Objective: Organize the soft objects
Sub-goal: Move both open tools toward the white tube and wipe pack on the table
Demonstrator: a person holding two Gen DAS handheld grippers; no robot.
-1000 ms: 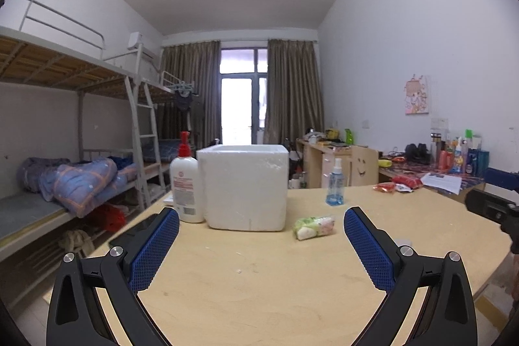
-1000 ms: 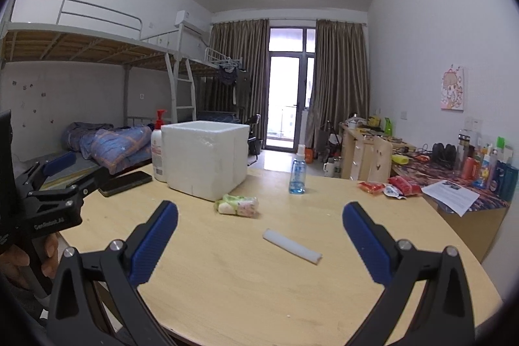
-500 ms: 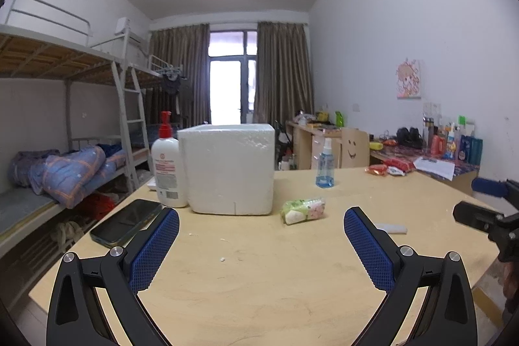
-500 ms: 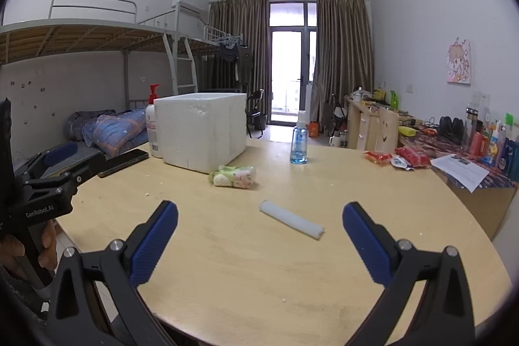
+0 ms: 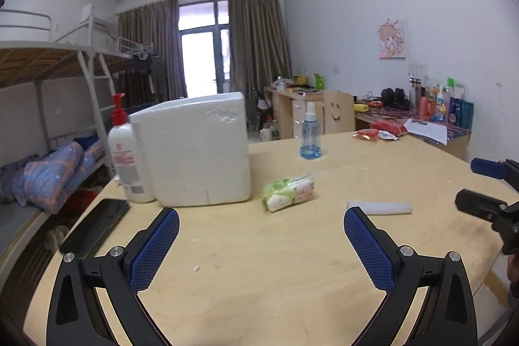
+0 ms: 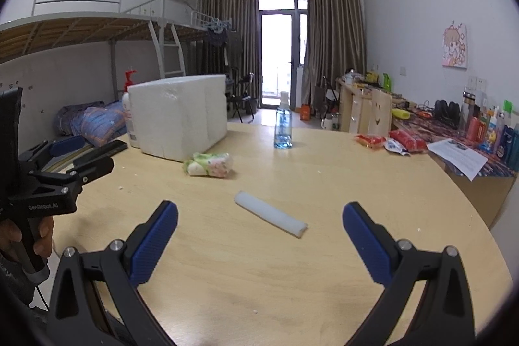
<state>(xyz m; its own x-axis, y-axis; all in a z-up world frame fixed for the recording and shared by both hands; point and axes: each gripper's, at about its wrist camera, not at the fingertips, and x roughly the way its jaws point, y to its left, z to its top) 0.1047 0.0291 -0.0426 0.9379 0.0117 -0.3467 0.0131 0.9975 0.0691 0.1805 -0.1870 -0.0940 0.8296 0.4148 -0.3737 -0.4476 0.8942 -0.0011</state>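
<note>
Two soft things wait on the table, both outside the white foam box, so nothing looks sorted yet (the box seems the likely home for them, though that is a guess). Largest after the box is the flowered tissue pack, lying just in front of the box's near corner. The white foam stick lies farther out from the box, toward the right claw. That claw gapes wide and empty, hovering near the stick. The left claw is likewise spread and holds nothing.
</note>
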